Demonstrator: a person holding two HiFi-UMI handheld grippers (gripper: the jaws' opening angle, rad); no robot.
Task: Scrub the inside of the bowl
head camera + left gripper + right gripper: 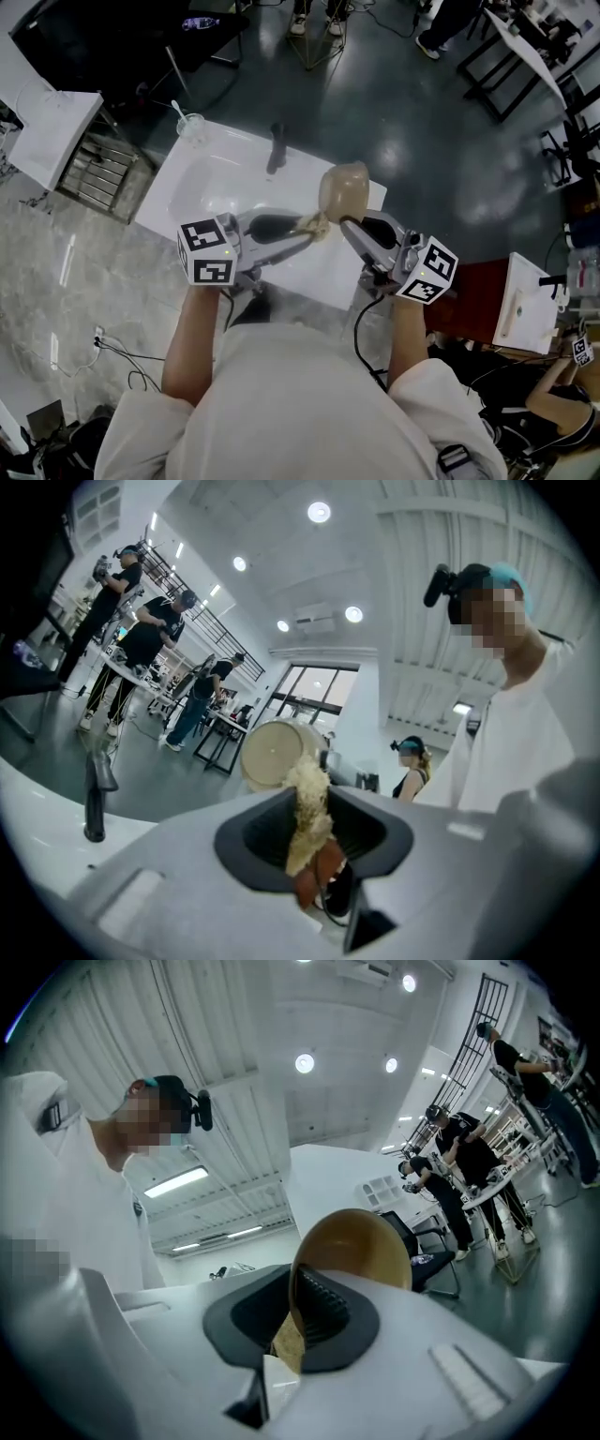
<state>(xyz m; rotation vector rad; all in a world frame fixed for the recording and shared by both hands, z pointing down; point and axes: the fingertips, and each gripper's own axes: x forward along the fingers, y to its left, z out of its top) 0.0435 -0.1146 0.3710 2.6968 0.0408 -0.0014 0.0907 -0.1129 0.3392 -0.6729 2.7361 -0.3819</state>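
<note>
A tan bowl (343,190) is held up over the white sink (216,178), tipped on its side. My right gripper (349,225) is shut on its rim; in the right gripper view the bowl's wall (361,1246) runs between the dark pads (323,1312). My left gripper (305,230) is shut on a pale, fibrous scrubber (314,225). In the left gripper view the scrubber (307,808) sticks out past the jaws, and its tip reaches the bowl (272,754), whose underside faces that camera. Both grippers meet above the sink's near edge.
A dark faucet (276,148) rises at the sink's far edge. A clear cup with a spoon (190,124) stands at the far left corner. A metal rack (98,169) sits left of the sink. People stand at tables (141,639) in the background.
</note>
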